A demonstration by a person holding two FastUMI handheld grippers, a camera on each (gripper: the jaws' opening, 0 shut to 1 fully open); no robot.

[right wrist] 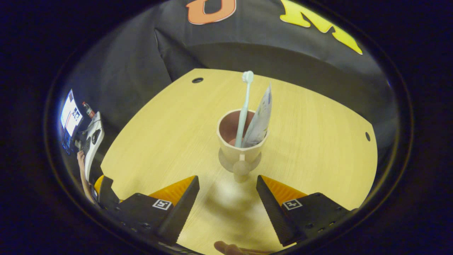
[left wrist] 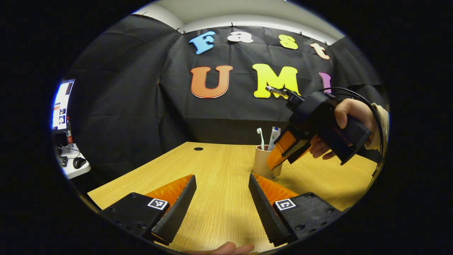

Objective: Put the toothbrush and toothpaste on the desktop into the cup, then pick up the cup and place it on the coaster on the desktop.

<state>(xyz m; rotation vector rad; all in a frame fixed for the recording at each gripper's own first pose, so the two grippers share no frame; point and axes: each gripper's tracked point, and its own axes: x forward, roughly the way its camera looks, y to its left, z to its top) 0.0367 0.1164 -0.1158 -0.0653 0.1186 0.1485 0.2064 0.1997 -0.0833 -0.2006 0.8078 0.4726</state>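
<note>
The right gripper [right wrist: 226, 198] is hanging over the wooden surface [right wrist: 159, 141] with its jaws spread wide, nothing between them. Just ahead, the cup [right wrist: 240, 150] is standing upright on a round coaster [right wrist: 223, 161], its handle facing the gripper. The toothbrush [right wrist: 243, 106] and toothpaste [right wrist: 260, 118] are leaning inside it.

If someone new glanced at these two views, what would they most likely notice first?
Probably the beige cup standing mid-table with the toothbrush and toothpaste upright inside it. Next, the right gripper, held by a hand, hovering open at the cup's side, while the left gripper waits open over the wooden table.
</note>
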